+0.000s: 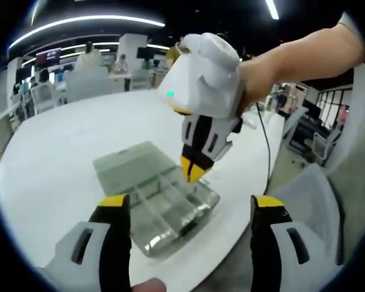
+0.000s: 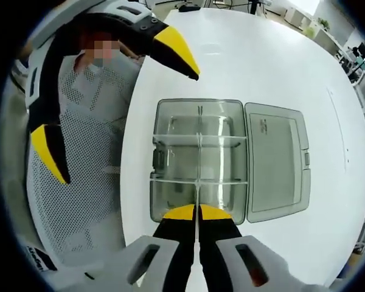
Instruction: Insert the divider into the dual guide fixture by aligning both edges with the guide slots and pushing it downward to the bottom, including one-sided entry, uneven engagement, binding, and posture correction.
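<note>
The right gripper (image 2: 196, 212) came in at six o'clock of its own view, jaws pinched together on a thin clear divider (image 2: 198, 182) that ran straight up toward twelve, along the middle of the clear compartment box (image 2: 198, 159). The divider's lower edge sat down among the box's cross walls; how deep it had gone, I could not tell. The box lay open on the white table (image 2: 261, 67), its lid (image 2: 275, 159) folded flat at three o'clock, touching the tray along the hinge.

Over in the left gripper view, the left gripper (image 1: 191, 210) hung back with its jaws wide apart, holding nothing, yellow tips at seven and five o'clock. Between them sat the box (image 1: 161, 204) near the table's edge, and the right gripper (image 1: 193, 172) dropped in from one o'clock, tips together right over the tray. A person's hand (image 1: 255, 79) wrapped its white body.

In the right gripper view the left gripper (image 2: 118, 112) spread open at ten o'clock, beside the table, above a white mesh chair (image 2: 79, 201).
</note>
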Motion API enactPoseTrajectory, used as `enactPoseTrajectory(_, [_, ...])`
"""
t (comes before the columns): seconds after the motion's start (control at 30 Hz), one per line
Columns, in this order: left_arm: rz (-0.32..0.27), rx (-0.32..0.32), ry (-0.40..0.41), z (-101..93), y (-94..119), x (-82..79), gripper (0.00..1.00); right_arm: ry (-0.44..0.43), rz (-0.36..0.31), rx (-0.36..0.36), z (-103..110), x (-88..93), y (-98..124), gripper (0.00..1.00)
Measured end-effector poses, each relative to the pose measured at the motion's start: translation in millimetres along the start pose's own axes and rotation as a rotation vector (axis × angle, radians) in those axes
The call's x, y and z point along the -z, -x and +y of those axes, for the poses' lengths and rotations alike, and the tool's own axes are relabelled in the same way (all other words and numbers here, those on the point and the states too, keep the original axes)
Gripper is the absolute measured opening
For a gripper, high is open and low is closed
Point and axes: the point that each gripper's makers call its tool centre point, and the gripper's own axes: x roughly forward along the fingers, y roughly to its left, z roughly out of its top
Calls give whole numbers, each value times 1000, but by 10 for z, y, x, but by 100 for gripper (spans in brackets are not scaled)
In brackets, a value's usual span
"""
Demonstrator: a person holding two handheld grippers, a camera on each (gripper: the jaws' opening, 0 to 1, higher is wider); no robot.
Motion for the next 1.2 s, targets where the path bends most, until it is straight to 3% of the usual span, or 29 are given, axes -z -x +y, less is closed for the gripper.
enactPoseTrajectory(1.2, [3, -5, 4, 38, 10, 13, 80, 7, 12, -11, -8, 12, -160, 0])
